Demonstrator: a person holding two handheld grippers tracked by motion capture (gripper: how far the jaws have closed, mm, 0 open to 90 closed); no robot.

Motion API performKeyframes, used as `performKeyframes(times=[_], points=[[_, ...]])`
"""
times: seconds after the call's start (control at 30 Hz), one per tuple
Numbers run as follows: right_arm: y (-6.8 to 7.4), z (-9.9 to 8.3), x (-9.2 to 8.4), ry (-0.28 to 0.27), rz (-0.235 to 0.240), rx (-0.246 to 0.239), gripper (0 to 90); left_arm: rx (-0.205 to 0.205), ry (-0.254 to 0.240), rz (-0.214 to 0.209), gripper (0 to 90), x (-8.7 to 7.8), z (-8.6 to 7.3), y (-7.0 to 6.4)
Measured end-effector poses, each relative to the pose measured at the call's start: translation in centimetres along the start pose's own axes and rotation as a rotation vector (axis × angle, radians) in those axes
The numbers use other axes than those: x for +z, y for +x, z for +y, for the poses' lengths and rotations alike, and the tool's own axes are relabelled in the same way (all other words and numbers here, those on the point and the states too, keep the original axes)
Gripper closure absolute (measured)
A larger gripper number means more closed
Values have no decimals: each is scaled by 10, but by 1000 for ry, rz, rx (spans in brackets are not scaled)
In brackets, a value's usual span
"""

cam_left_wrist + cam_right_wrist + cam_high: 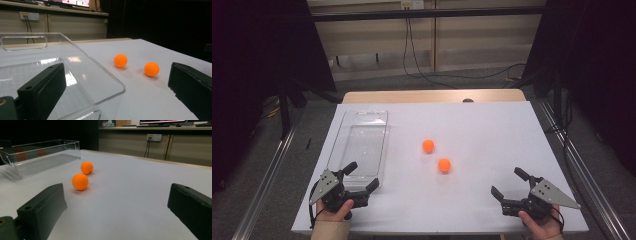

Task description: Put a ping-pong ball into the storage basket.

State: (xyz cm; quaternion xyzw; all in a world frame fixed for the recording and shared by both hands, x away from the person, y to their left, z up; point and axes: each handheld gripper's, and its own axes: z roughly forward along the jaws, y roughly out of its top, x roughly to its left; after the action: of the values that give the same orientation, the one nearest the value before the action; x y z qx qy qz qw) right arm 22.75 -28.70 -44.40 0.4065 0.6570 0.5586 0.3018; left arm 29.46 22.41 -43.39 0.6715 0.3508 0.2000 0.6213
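Two orange balls lie on the white table: the far ball (428,145) (120,60) (87,167) and the near ball (444,165) (151,69) (80,181), a short way apart. A clear plastic tray (346,148) (82,67) (37,152) stands at the left, with nothing in it. My left gripper (361,177) (115,92) is open at the tray's near end, one jaw over the tray's corner. My right gripper (510,182) (115,212) is open at the front right, pointing toward the balls, nothing between its jaws.
The white table (492,130) ends in a wooden strip at the back. Dark curtains hang on both sides, and metal rails (259,185) run along the floor. Cables hang from a wall socket (29,16) behind the table.
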Motion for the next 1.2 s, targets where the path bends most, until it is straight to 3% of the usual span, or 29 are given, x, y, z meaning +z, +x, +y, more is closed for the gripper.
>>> performKeyframes(times=[0.17, 0.4, 0.93, 1.2], points=[[0, 0, 0, -2, 1, -2, 8, 13, 9, -7, 14, 1, 0, 0], [1, 1, 0, 0, 6, -5, 9, -16, -1, -23, 13, 6, 3, -4], [1, 1, -1, 1, 7, -3, 11, -36, 21, -68, 10, 33, 8, -21], [1, 0, -1, 2, 11, -2, 11, -23, 37, -95, 10, 44, 9, -28]])
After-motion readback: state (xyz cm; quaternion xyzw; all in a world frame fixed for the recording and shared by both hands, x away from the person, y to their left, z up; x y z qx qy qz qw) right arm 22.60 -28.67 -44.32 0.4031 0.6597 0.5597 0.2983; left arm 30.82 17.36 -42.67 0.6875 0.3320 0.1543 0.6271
